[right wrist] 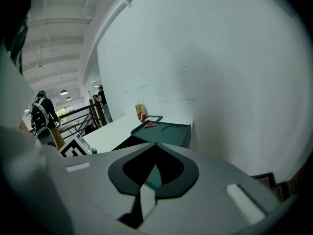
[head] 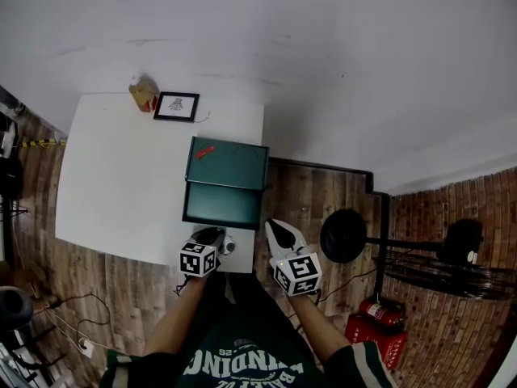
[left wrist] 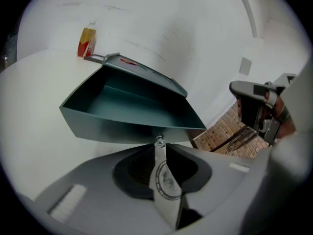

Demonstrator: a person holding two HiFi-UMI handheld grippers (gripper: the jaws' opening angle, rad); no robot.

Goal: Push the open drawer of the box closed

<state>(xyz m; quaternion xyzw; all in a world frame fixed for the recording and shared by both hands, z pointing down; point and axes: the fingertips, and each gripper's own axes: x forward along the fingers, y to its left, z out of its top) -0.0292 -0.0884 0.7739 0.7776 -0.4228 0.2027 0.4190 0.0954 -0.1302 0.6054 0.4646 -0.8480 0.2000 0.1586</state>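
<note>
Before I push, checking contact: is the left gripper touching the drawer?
Cannot tell: in the left gripper view, the left gripper overlaps the drawer front; neither gap nor contact shows.

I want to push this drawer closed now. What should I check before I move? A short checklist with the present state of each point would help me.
1. Drawer open, front facing me: ok.
2. Drawer inside empty, nothing to jam: ok.
3. Left tool lined up with the drawer front, tips at its small knob: ok.
4. Left tool pressing on the knob: cannot tell.
5. Right tool shut and clear of the drawer: ok.
6. Red item lies loose on the box top, may shift: cannot tell.
</note>
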